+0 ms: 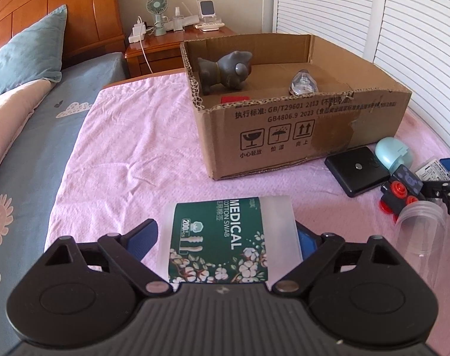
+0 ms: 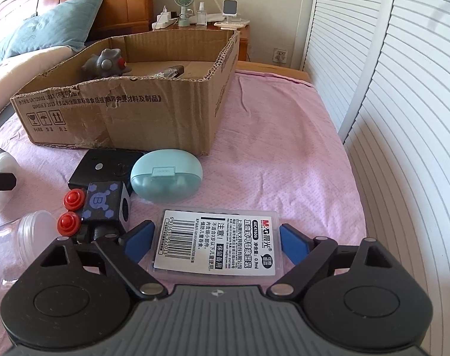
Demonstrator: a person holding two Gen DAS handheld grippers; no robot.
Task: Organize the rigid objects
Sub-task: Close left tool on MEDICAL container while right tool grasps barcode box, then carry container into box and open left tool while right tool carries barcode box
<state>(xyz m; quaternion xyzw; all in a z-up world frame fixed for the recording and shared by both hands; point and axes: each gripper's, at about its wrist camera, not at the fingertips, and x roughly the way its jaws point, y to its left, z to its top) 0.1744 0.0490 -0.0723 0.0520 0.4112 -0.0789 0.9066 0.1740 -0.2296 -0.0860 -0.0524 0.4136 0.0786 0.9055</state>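
The cardboard box [image 1: 299, 103] sits open in the upper centre of the left wrist view, on the pink blanket [image 1: 130, 154] spread over the bed. Inside it a grey toy animal [image 1: 225, 71] stands near the box's left wall, a small clear bottle [image 1: 303, 84] lies toward the right, and a red item [image 1: 236, 99] shows only as a strip behind the front wall (too little to identify).

The left tool [image 1: 227, 234] is spread wide, its blue fingers on either side of the cotton swab box [image 1: 225, 240] at lower centre; whether the pads touch it cannot be told. The right tool [image 2: 216, 241] is likewise spread, with the flat refill case [image 2: 216, 243] lying between its fingers and gaps visible on both sides.

In the right wrist view, just in front of the cardboard box, a black box [image 2: 104, 169] and a mint earbud case [image 2: 167, 175] lie side by side. A dark toy block [image 2: 104, 204] with red knobs sits below them at left, and a clear jar [image 2: 32, 231] beside it is cut off by the frame edge.
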